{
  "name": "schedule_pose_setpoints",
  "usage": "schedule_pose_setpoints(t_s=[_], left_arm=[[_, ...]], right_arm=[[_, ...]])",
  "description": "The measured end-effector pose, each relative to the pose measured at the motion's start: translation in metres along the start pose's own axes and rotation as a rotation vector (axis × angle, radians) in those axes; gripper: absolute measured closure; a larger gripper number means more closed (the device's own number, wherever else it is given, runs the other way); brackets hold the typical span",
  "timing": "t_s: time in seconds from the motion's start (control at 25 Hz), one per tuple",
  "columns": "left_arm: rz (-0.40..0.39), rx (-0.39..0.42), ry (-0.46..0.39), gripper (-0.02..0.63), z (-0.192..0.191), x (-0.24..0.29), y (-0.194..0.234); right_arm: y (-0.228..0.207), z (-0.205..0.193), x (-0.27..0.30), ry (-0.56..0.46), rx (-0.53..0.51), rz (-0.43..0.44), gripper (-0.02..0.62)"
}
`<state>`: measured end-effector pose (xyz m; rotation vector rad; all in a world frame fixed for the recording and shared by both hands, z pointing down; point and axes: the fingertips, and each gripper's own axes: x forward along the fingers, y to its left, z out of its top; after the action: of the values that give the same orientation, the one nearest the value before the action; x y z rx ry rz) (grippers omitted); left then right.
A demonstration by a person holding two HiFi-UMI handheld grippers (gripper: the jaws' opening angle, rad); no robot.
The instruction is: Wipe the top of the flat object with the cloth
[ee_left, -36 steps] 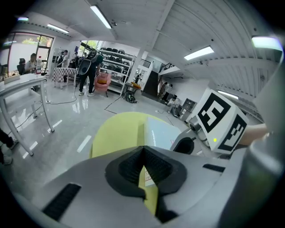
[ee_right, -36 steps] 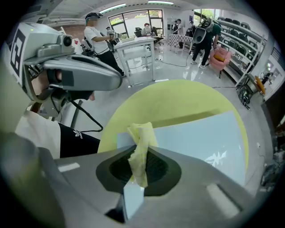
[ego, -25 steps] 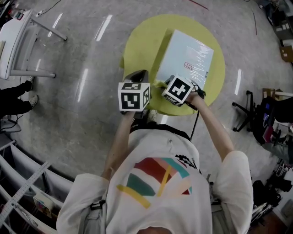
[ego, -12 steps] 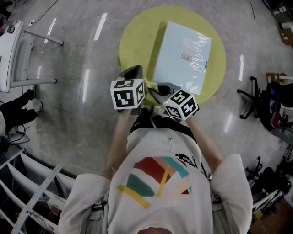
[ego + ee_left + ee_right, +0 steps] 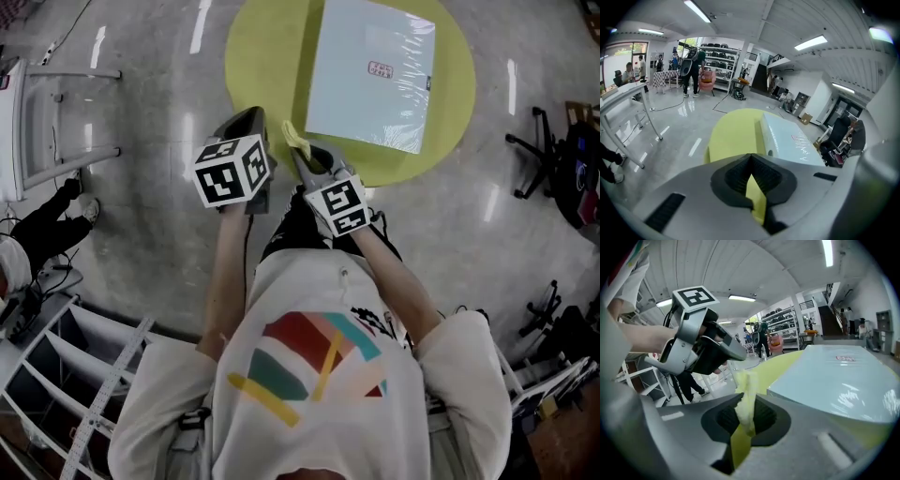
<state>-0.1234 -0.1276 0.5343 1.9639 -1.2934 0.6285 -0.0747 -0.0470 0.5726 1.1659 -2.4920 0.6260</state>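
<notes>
right gripper clamped on yellow cloth, left gripper closed, empty, pale blue flat box on round yellow bench

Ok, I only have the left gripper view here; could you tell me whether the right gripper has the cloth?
Observer: Yes, the right gripper is shut on the yellow cloth, which sticks out past its jaws.
Operator: Thanks. Is the cloth on the flat box's top?
Observer: No. In the head view it hangs beside the near corner of the flat box, over the round table, not on the top.
</notes>
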Motion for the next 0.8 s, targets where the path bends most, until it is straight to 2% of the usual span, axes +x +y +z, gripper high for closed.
schedule_pose_setpoints(t_s=[0.2,0.52,0.8], left_arm=[[0.029,-0.022,0.006,0.592,-0.015,-0.01,0.003],[0.005,0.006,0.02,0.592,-0.029,-0.009,-0.024],[-0.008,0.032,0.012,0.592,-0.021,-0.002,-0.04]], right_arm=[[-0.002,-0.008,-0.012,-0.014,-0.018,-0.032,0.569],[-0.034,-0.017,-0.038,-0.028,0.018,-0.125,0.569],[-0.075,-0.032,-0.078,-0.026,0.035,-0.254,0.569]])
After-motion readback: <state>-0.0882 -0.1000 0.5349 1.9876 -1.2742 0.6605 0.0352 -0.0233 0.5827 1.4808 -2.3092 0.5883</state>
